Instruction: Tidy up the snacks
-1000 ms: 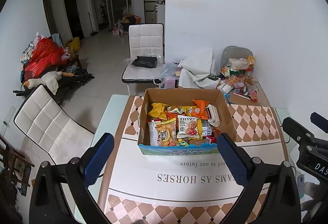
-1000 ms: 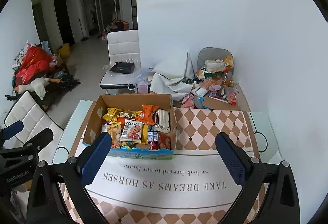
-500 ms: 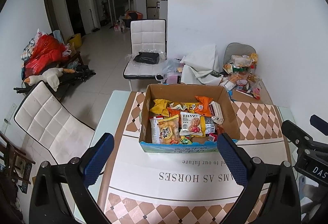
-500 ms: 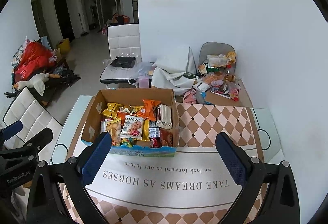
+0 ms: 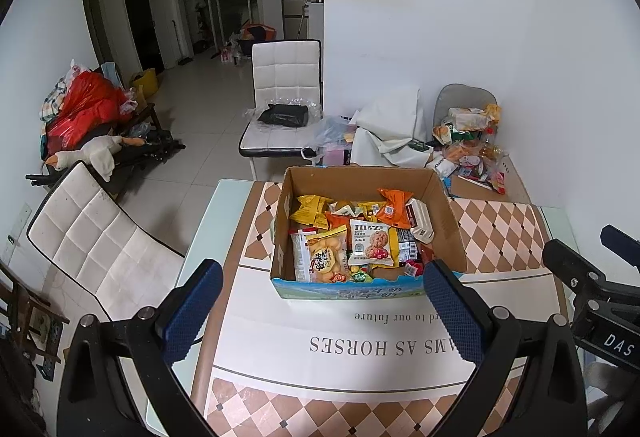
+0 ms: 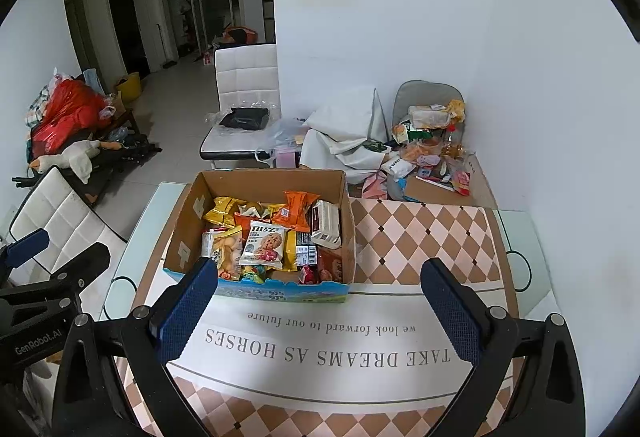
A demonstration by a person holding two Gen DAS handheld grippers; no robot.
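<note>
An open cardboard box (image 5: 452, 225) (image 6: 188, 221) stands on the table, filled with several snack packs: a cookie pack (image 5: 370, 247) (image 6: 264, 247), an orange bag (image 5: 394, 203) (image 6: 296, 209), yellow bags (image 5: 310, 211) (image 6: 224, 211) and a white carton (image 5: 420, 223) (image 6: 326, 223). My left gripper (image 5: 322, 311) hovers open above the table, short of the box's near wall. Over the printed mat my right gripper (image 6: 320, 311) is open too, to the right of the box's middle. Nothing sits between either pair of fingers.
The table (image 6: 420, 237) carries a checkered mat with printed words. A heap of other snack bags (image 6: 432, 141) lies at its far right corner by the wall. White chairs stand at the left (image 5: 92, 237) and beyond the box (image 5: 286, 77).
Both views have tipped down and drawn slightly nearer, so the box sits lower in each frame. Both grippers stay open and the snacks have not moved.
</note>
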